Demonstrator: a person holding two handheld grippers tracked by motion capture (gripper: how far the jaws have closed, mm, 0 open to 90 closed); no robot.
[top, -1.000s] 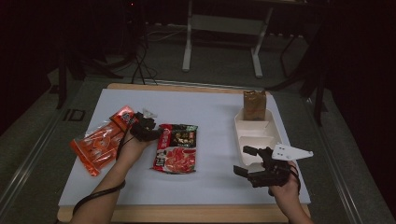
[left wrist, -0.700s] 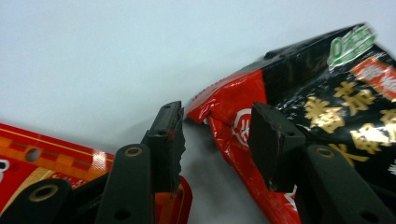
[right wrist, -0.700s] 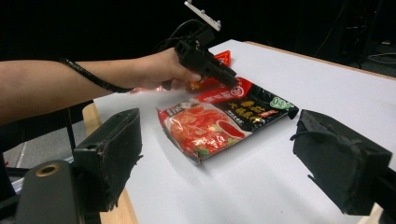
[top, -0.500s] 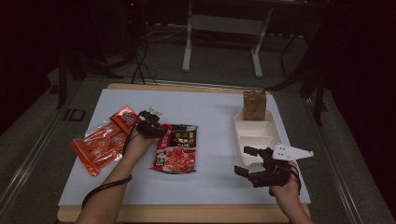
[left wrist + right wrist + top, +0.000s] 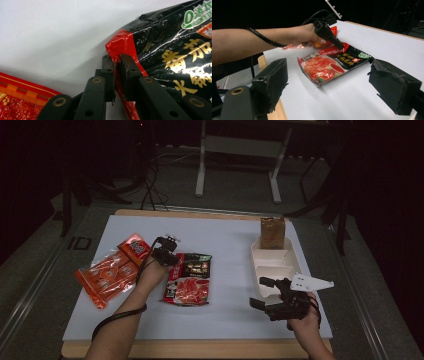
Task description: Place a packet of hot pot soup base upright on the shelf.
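A red and black food pouch (image 5: 189, 279) lies flat near the middle of the white table cover. My left gripper (image 5: 170, 259) is at the pouch's upper left corner. In the left gripper view the jaws are shut (image 5: 116, 66) on the red corner of the pouch (image 5: 170, 50). My right gripper (image 5: 262, 293) hovers near the front right of the table, open, with nothing between its jaws. The right gripper view looks between its spread pads (image 5: 272, 77) at the pouch (image 5: 329, 66) and the left gripper (image 5: 340, 45) on it.
An orange snack bag (image 5: 107, 272) lies to the left of the left hand. A white compartment tray (image 5: 277, 265) stands at the right, with a brown packet (image 5: 272, 232) upright at its far end. The table's wooden front edge (image 5: 200, 349) runs below both forearms.
My left gripper has moved right, from beside the orange bag to the pouch's corner, and has shut on it. The right gripper has stayed put and open.
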